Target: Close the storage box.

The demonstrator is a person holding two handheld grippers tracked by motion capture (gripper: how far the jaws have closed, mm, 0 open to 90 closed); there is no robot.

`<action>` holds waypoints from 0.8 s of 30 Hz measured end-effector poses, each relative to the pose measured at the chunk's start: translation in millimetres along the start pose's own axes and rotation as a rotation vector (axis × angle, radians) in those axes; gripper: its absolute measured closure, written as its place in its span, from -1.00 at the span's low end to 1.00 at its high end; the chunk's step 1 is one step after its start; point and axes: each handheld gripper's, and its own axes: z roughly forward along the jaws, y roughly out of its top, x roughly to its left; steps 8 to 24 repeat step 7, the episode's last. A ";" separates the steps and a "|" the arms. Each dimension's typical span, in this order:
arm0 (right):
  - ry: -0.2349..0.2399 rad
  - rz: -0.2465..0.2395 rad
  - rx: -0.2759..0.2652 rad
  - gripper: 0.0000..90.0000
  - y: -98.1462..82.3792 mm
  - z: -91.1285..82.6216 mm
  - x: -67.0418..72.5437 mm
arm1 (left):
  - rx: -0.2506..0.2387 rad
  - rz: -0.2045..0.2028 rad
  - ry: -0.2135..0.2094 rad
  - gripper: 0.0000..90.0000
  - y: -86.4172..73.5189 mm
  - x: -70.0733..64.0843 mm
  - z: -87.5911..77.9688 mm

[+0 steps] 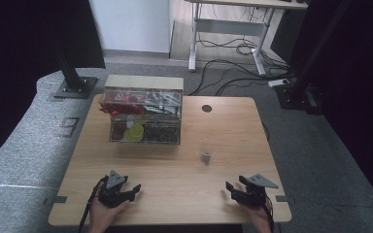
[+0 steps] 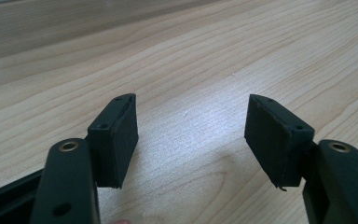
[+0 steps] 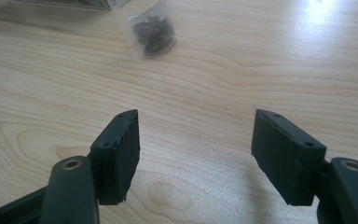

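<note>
A small clear cup (image 1: 205,157) with dark dried bits inside stands on the wooden table (image 1: 175,194), right of centre; it also appears in the right gripper view as the cup (image 3: 152,28), ahead of the jaws. My left gripper (image 1: 133,189) rests near the front left edge, open, nothing between its jaws (image 2: 191,135). My right gripper (image 1: 229,189) sits near the front right edge, open and empty (image 3: 196,149), a good way short of the cup.
A clear plastic box (image 1: 144,115) with compartments of red, yellow and dark contents stands at the back left of the table. A round cable hole (image 1: 206,108) lies at the back. A white desk (image 1: 238,29) and floor cables (image 1: 233,73) lie beyond.
</note>
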 end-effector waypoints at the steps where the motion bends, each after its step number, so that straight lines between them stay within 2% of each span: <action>1: 0.000 0.001 0.000 -0.28 0.0 0.0 0.0 | 0.001 -0.002 0.002 -0.22 -0.4 0.4 0.3; 7: 0.001 0.001 0.001 -0.28 0.0 0.0 -0.1 | -0.018 -0.022 0.018 -0.22 -1.5 4.6 -2.4; 24: 0.001 0.001 0.001 -0.28 0.0 0.0 -0.1 | -0.018 -0.022 0.018 -0.22 -1.5 4.6 -2.4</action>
